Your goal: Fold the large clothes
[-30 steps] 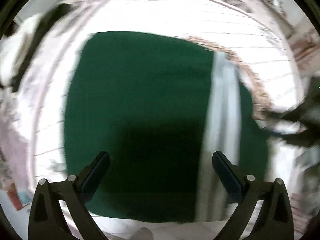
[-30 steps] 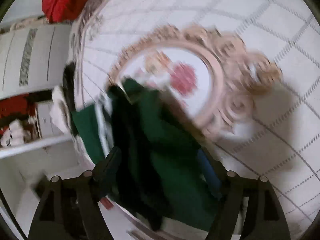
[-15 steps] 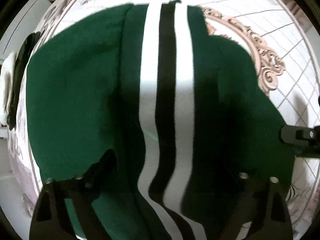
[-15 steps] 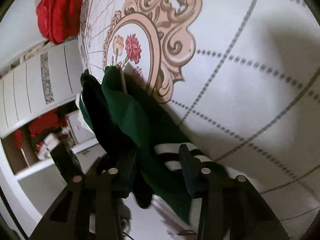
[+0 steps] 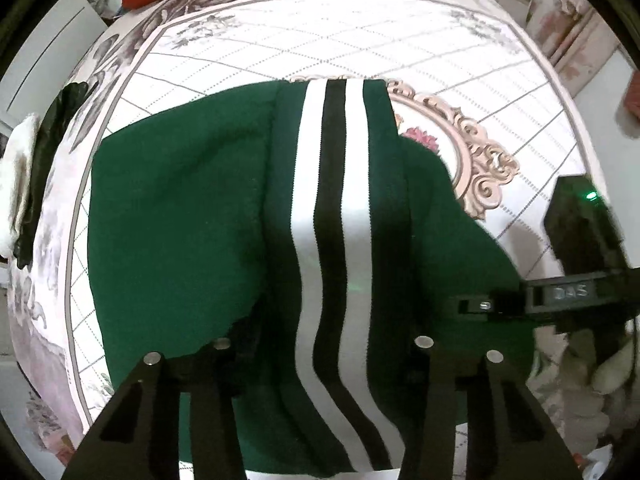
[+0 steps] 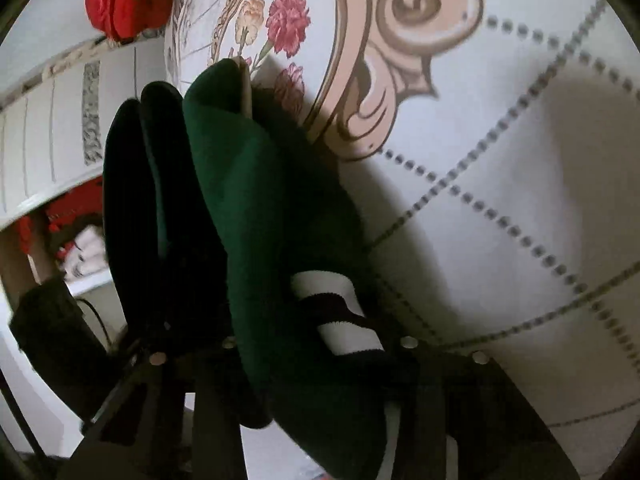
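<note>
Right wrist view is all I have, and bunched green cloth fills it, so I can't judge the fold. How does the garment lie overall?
Observer: The green garment lies spread over the floral quilt, and its white-and-black stripe band runs toward the left wrist camera.
Operator: Where am I gripping?
Observer: The right hand-held gripper is at the garment's right edge. Its jaws have just been closing, with cloth between them.
Operator: And the other one?
Observer: The left hand-held gripper straddles the stripe band at the near edge. Its jaws have also just been closing, with cloth between them.
</note>
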`<control>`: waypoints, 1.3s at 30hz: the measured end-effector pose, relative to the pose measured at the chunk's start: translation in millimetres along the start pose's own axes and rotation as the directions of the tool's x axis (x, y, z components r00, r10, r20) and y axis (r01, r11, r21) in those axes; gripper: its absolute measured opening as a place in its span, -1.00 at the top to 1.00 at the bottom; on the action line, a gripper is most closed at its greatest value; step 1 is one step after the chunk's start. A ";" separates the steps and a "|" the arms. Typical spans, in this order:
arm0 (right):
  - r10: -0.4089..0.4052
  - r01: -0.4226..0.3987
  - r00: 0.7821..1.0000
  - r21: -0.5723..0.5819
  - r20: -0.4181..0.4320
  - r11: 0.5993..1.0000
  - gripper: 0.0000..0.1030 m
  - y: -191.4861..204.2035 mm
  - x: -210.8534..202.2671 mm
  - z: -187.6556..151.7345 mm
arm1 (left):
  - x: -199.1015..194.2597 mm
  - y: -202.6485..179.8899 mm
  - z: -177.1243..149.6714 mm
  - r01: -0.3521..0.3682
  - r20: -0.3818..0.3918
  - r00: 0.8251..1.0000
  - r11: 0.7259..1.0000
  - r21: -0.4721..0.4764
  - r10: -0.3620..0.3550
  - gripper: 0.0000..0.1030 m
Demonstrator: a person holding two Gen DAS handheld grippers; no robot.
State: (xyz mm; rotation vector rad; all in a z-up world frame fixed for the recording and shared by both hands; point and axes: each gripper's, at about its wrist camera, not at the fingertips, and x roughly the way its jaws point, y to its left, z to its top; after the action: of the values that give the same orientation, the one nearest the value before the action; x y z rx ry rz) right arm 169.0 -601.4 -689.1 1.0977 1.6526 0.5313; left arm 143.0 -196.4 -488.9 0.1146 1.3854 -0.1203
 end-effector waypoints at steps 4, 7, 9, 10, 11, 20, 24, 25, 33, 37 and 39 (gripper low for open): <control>0.097 -0.097 0.995 0.057 -0.002 0.994 0.35 3.4 21.9 -6.8 | -10.8 -4.4 -0.2 0.018 0.020 1.000 0.999 0.038 -0.019 0.73; 0.098 -0.098 0.995 0.060 -0.002 0.993 0.37 11.4 32.2 -8.0 | -10.1 -15.8 -1.5 0.028 0.027 0.999 0.996 0.088 -0.030 0.78; 0.079 -0.078 0.997 0.081 -0.001 0.994 0.35 10.5 37.5 -8.0 | -2.9 -13.3 -0.1 0.010 0.023 1.000 0.995 0.102 -0.013 0.77; 0.075 -0.074 0.997 0.093 -0.004 0.993 0.28 10.1 39.2 -7.7 | 1.3 -6.0 1.4 0.032 0.014 0.999 0.996 0.081 -0.033 0.73; 0.040 -0.039 0.999 0.085 -0.012 0.996 0.09 9.8 37.3 -6.7 | 5.0 -0.8 3.1 0.050 0.001 0.999 0.997 0.056 -0.050 0.64; -0.122 0.115 0.986 0.062 0.118 0.991 -0.52 3.1 -65.7 -30.5 | -1.3 -3.9 8.8 0.180 0.024 0.984 0.979 -0.092 -0.178 -0.38; -0.078 0.066 0.982 0.076 0.173 0.995 -0.52 11.0 -95.1 -33.2 | -23.3 18.3 11.2 0.201 0.062 0.979 0.962 -0.187 -0.192 -0.55; -0.077 0.068 0.981 0.056 0.177 0.996 -0.52 20.6 -95.7 -32.3 | -28.1 29.0 11.1 0.195 0.069 0.980 0.957 -0.214 -0.184 -0.56; -0.263 0.295 0.949 -0.191 0.175 0.936 -0.99 130.7 -41.8 -18.2 | -25.4 130.9 -11.3 -0.068 0.012 0.997 0.931 -0.359 0.077 -0.68; -0.524 0.558 0.830 -0.293 0.191 0.777 -0.99 143.5 19.5 -9.5 | 3.0 177.9 -33.1 -0.121 -0.061 0.993 0.901 -0.416 0.105 -0.68; -0.608 0.631 0.775 -0.259 0.173 0.731 -1.00 114.7 41.4 2.5 | 17.7 192.1 -39.2 -0.120 -0.090 0.992 0.896 -0.427 0.090 -0.68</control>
State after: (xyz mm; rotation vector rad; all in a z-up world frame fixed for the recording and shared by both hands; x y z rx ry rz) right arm 215.4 -510.7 -621.9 0.2838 1.6772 0.2756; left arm 137.3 -0.9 -511.5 -0.1797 1.4401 0.2857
